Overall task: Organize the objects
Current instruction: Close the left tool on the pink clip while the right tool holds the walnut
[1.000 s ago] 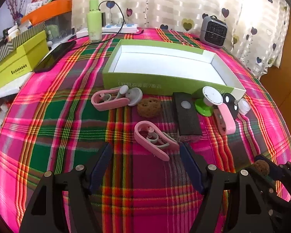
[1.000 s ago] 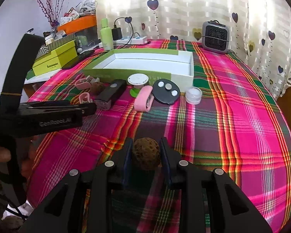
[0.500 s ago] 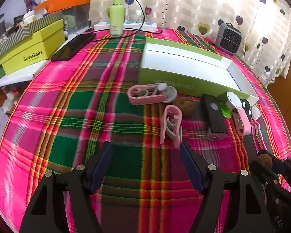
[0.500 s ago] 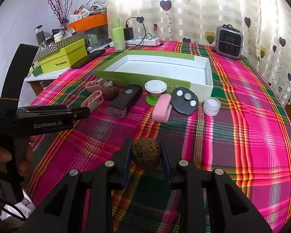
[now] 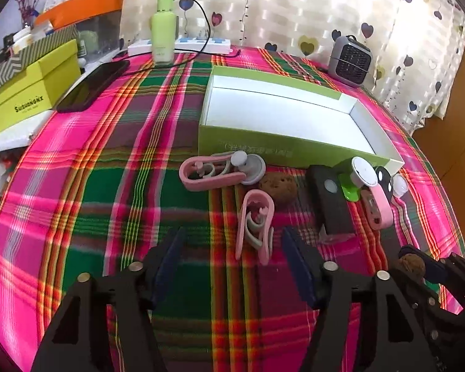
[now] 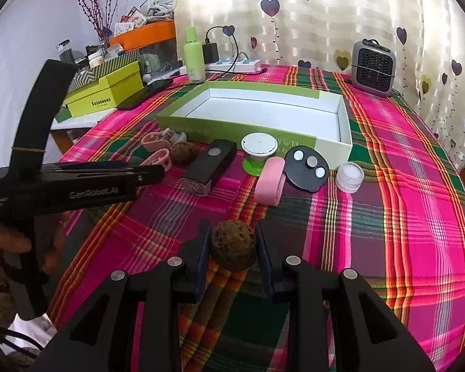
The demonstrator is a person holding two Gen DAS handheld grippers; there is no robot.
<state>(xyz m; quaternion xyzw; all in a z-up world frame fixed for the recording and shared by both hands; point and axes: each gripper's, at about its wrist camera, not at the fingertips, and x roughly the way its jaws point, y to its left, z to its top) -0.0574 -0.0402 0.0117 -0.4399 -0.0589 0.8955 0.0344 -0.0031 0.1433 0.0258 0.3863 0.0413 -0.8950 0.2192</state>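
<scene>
Plaid cloth in pink, green and red covers the table (image 5: 77, 186). On it stands an empty green-sided box (image 5: 282, 117), with small things in a row just before it. The nearer pink clip (image 5: 255, 226) lies ahead of the left gripper (image 5: 232, 248), between its fingertips' line, untouched; its jaws have just been closing and stand fairly wide. The right gripper (image 6: 232, 241) is clamped on a brown pitted ball (image 6: 232, 245).

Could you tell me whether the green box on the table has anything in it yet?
Empty. Both wrist views show the green box with a bare white floor; the items lie on the plaid cloth outside it.
</scene>
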